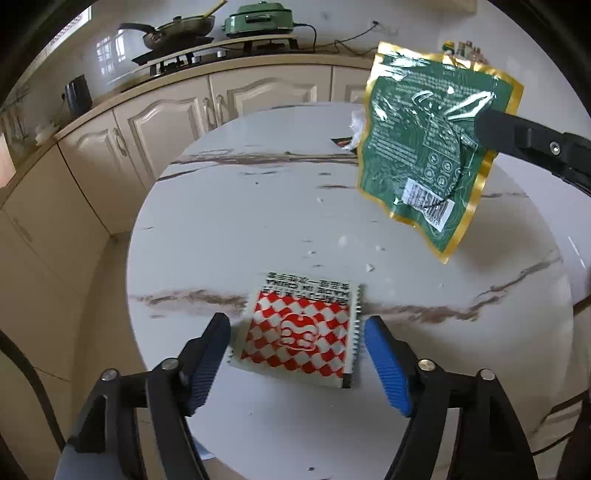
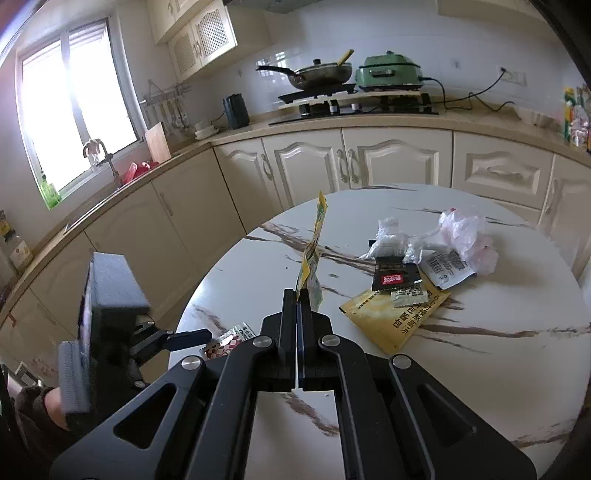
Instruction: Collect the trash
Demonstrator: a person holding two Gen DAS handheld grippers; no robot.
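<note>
— Where's the trash?
— My right gripper is clenched on the green packet, lifted clear. My left gripper is released, straddling the checked wrapper near the bench edge, ready to pinch.

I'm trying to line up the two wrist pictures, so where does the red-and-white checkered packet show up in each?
Left wrist: the red-and-white checkered packet lies flat on the marble table, low in the middle, between the left gripper's open fingers, untouched.
Right wrist: only its corner peeks out at lower left, beside the right gripper's linkage.
Shared landmark: the green cooker on the counter.
</note>
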